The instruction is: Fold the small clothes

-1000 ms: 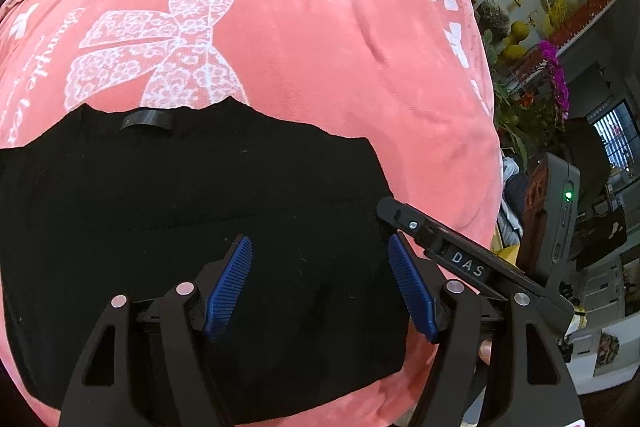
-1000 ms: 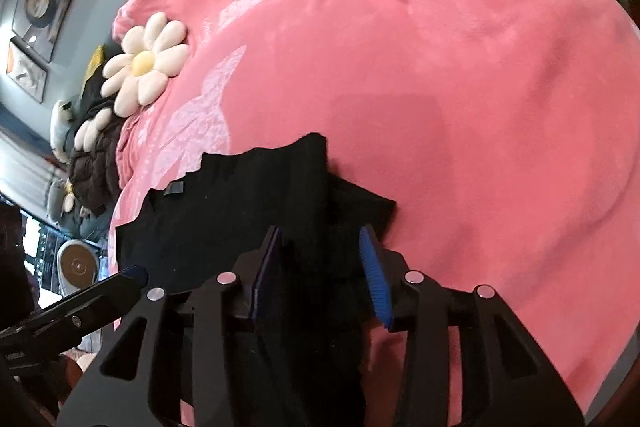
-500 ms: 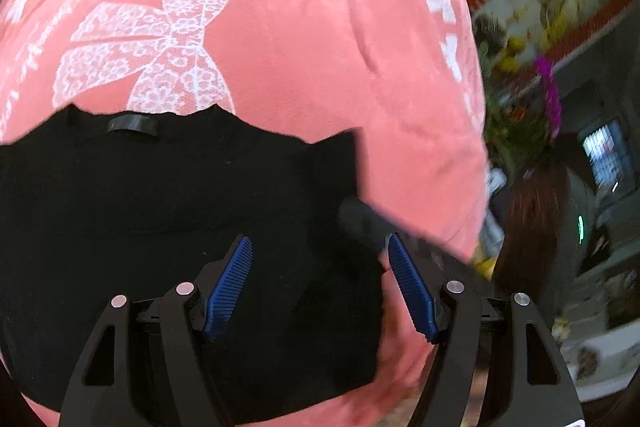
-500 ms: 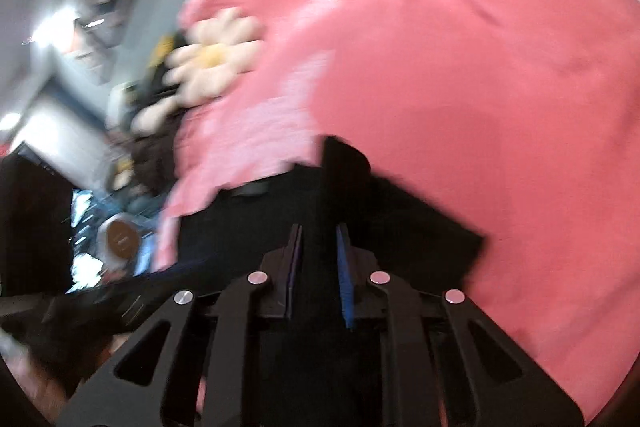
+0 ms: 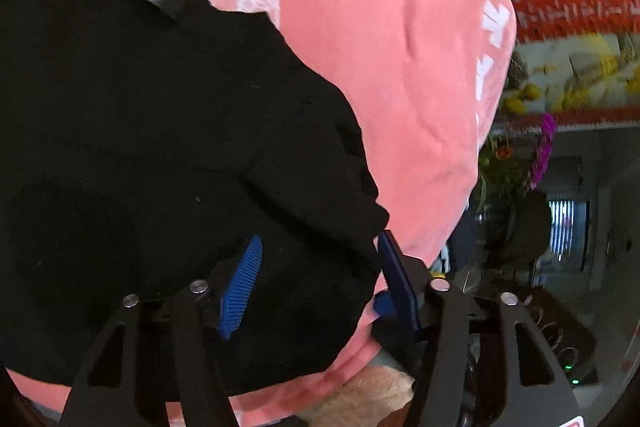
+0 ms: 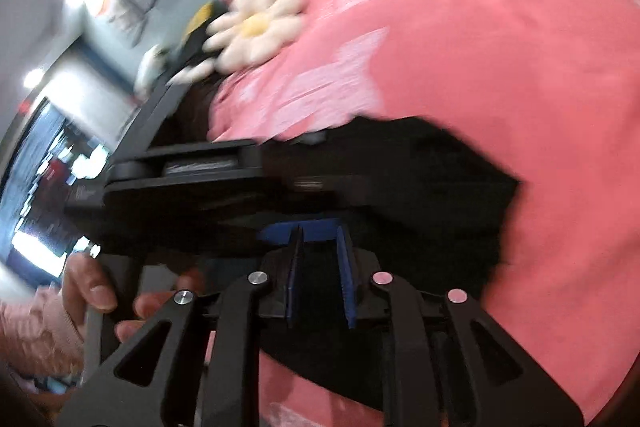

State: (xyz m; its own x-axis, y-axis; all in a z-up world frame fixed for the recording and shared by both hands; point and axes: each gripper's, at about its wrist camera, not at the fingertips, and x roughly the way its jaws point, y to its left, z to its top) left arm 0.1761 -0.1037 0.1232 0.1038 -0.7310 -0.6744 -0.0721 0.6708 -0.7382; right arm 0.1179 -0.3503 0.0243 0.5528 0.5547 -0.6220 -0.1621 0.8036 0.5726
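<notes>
The pink blanket (image 5: pixel 400 27) spreads ahead of both tools. On it lies the black top (image 5: pixel 140 127), under and ahead of them. The left tool (image 5: pixel 316 283) straddles the top's folded right edge, jaws closing, pads not yet pressing. The right tool (image 6: pixel 320 275) is opening slightly, dark cloth between its pads; grip unclear. Best pinch both layers squarely, then lay flat. No containers visible.
</notes>
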